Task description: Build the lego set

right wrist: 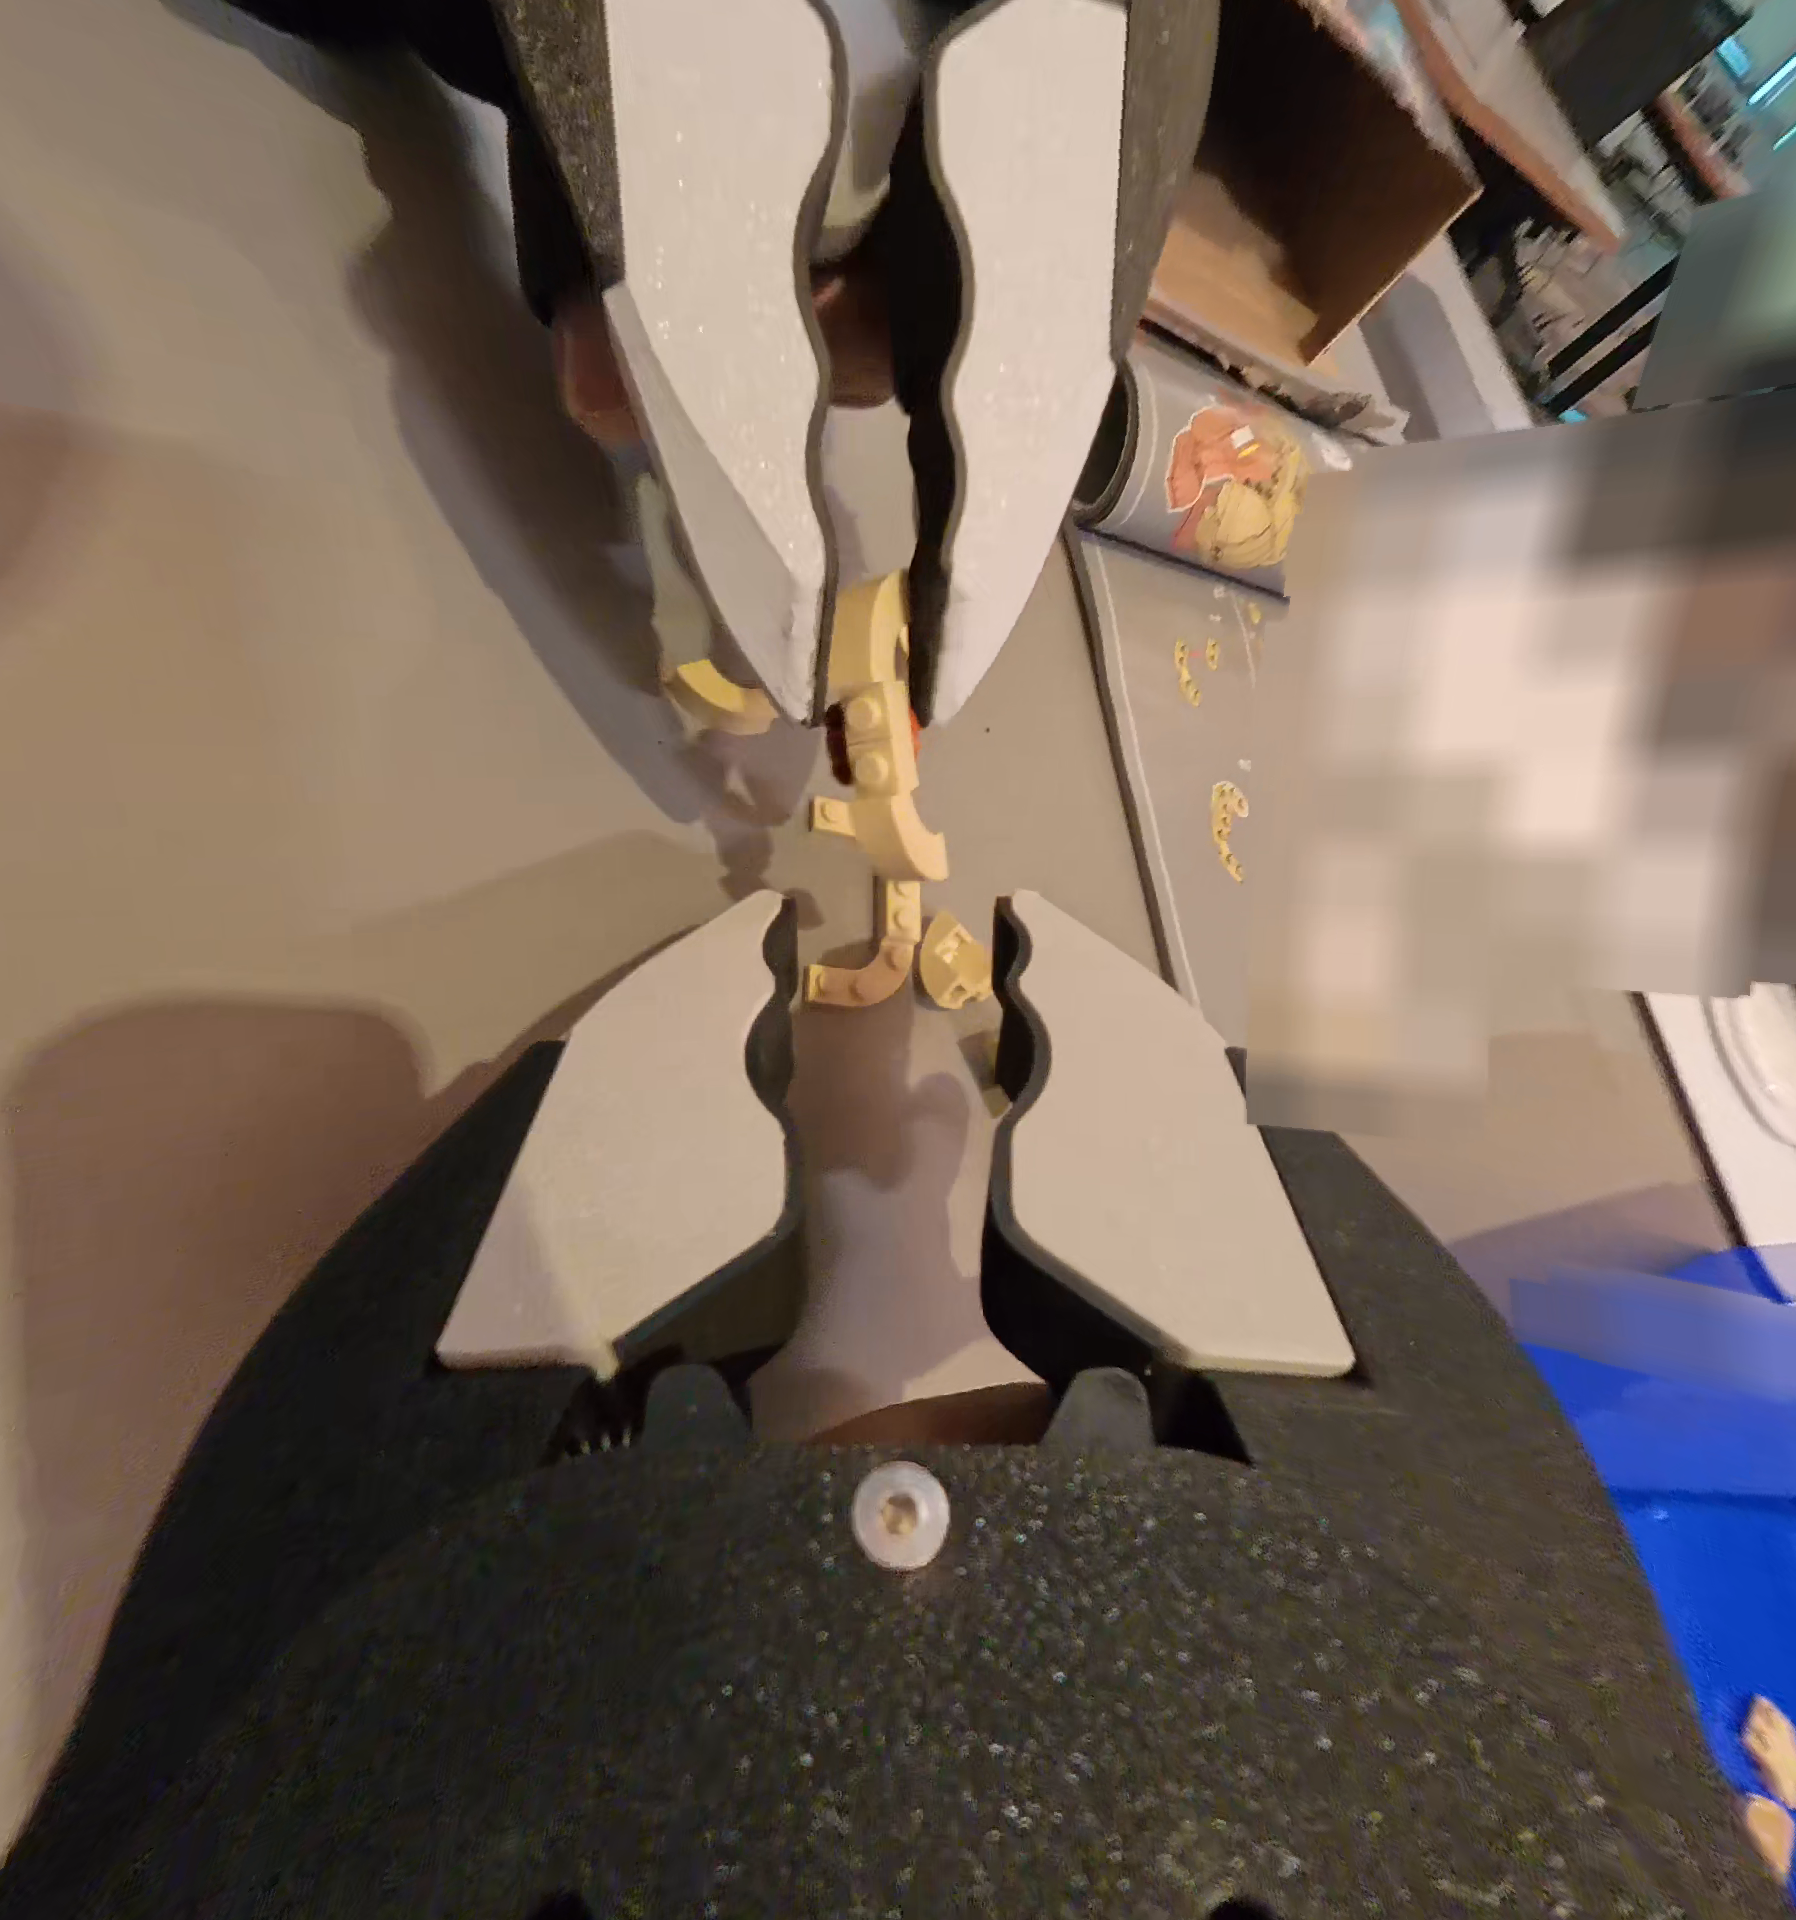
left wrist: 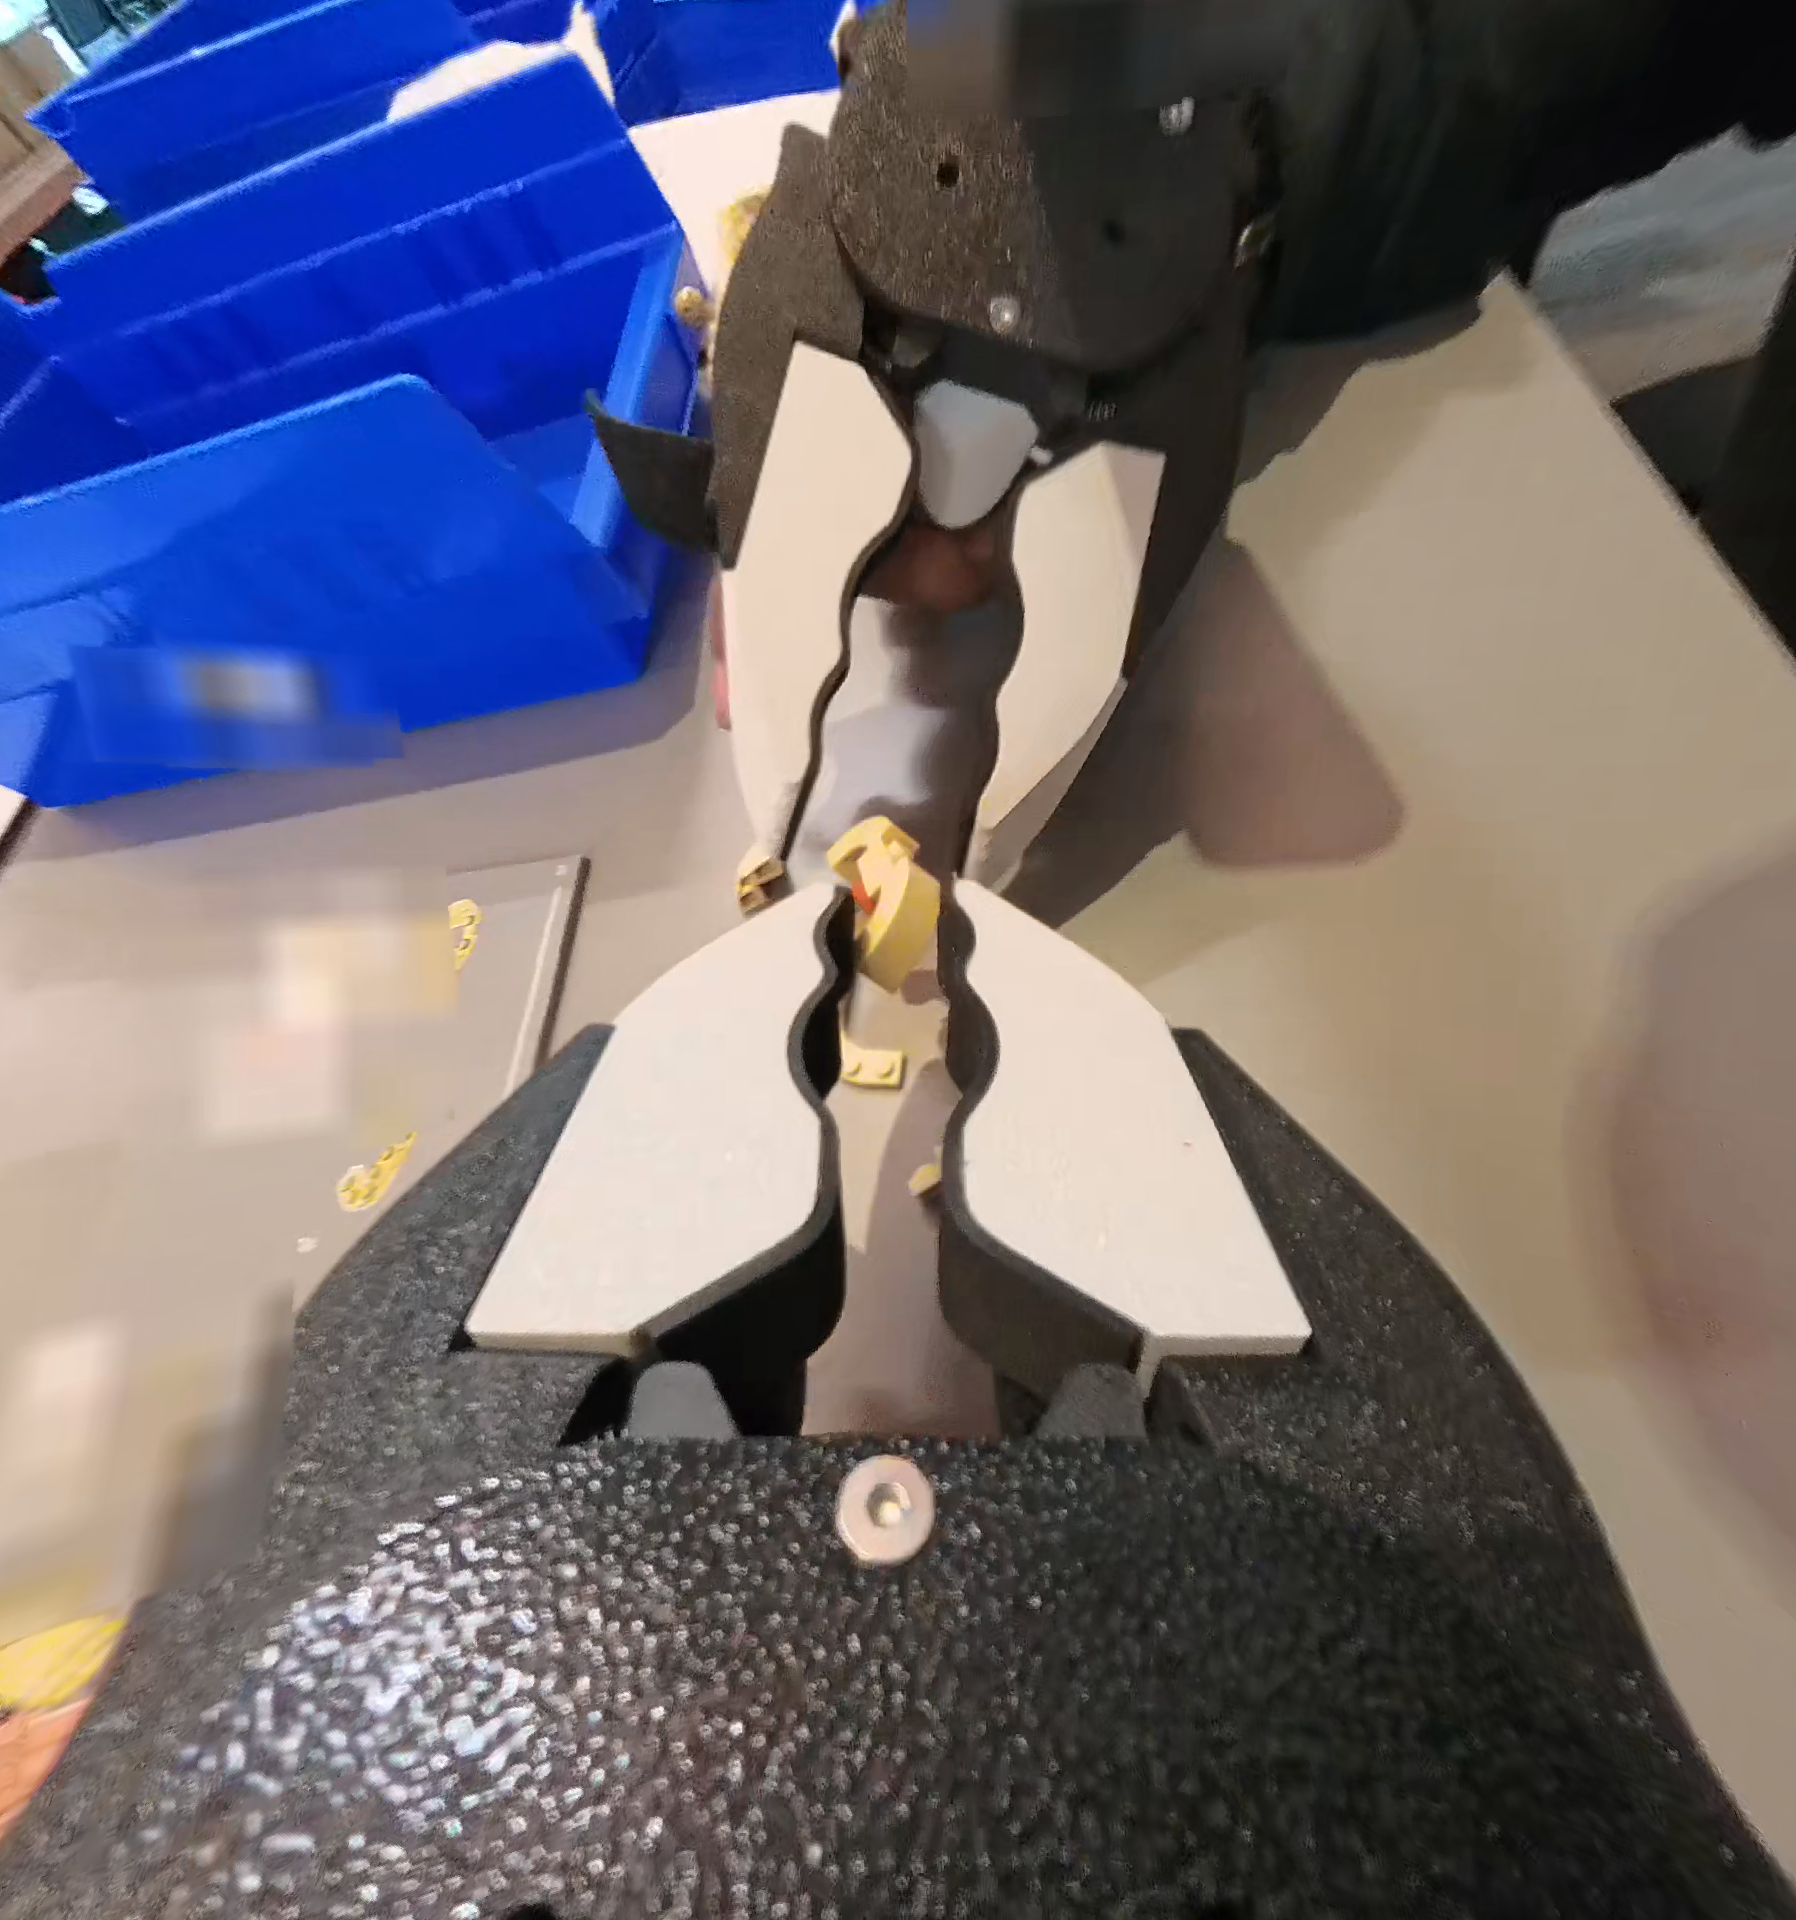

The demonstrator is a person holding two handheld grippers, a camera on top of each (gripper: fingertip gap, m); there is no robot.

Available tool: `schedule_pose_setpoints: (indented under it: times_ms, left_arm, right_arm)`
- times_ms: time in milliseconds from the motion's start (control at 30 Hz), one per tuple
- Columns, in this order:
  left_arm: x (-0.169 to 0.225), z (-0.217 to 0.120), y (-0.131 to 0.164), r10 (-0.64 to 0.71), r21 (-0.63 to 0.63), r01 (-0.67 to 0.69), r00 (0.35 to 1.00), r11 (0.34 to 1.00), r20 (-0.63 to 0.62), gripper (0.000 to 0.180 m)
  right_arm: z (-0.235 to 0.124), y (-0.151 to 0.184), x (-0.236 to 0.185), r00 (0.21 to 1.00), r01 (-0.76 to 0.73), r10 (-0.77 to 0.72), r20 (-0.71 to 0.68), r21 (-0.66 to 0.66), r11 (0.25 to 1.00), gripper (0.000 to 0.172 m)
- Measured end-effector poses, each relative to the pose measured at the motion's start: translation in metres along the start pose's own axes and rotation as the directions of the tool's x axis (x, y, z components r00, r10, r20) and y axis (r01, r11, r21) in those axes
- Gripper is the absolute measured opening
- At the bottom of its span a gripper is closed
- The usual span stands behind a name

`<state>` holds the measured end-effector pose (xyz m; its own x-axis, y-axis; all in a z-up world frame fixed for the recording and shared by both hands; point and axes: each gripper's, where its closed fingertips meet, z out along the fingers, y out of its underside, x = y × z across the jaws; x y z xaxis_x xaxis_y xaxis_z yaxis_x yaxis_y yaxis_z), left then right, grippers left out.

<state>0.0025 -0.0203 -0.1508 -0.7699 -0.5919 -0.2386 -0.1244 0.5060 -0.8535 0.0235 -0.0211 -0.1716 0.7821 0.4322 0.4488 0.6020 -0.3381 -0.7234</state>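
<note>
Tan plastic brick assembly [right wrist: 878,727], curved and studded with a sliver of red-orange showing at one side, is being pinched between the narrow pale fingers of the left gripper [left wrist: 889,914], held above the grey table [left wrist: 1393,935]. The right gripper [right wrist: 894,914] is standing wide with its pads apart from everything, facing the left one tip to tip. Loose tan curved bricks [right wrist: 863,966] are lying on the table between its fingertips, with a rounded tan piece [right wrist: 951,971] just beside them. A grey printed sheet [right wrist: 1185,831] is lying near, its dark edge running alongside. Blue plastic bins [left wrist: 302,416] are sitting along the table's far side; what is in them is hidden. Open table is stretching beyond.
</note>
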Motion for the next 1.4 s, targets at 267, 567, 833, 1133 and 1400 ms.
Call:
schedule_pose_setpoints:
  times_ms: [267, 567, 833, 1133, 1400]
  left_arm:
    - [0.007, 0.003, -0.011, -0.219, 0.091, 0.232, 0.966, 0.968, -0.136, 0.015]
    - [0.001, 0.004, 0.009, 0.106, -0.065, -0.106, 0.994, 0.992, -0.009, 0.031]
    - [0.011, 0.020, 0.023, 0.253, -0.174, -0.257, 0.966, 0.951, -0.043, 0.013]
    - [-0.008, 0.009, 0.029, 0.096, -0.151, -0.097, 0.995, 0.984, -0.013, 0.010]
    - [-0.002, 0.018, 0.033, 0.055, -0.141, -0.073, 0.991, 0.987, -0.124, 0.010]
  right_arm:
    - [-0.005, -0.013, -0.004, 0.999, 0.050, -0.050, -0.006, 0.075, 0.996, 0.008]
    - [-0.001, 0.005, -0.013, 0.971, -0.168, 0.173, 0.165, -0.043, 0.985, 0.008]
    - [0.005, 0.011, -0.021, 0.980, -0.090, 0.106, 0.169, -0.096, 0.991, 0.008]
    - [0.003, 0.025, -0.007, 0.969, -0.185, 0.207, 0.138, -0.155, 0.970, 0.016]
    - [0.003, 0.024, -0.010, 0.958, -0.200, 0.226, 0.175, -0.156, 0.967, 0.023]
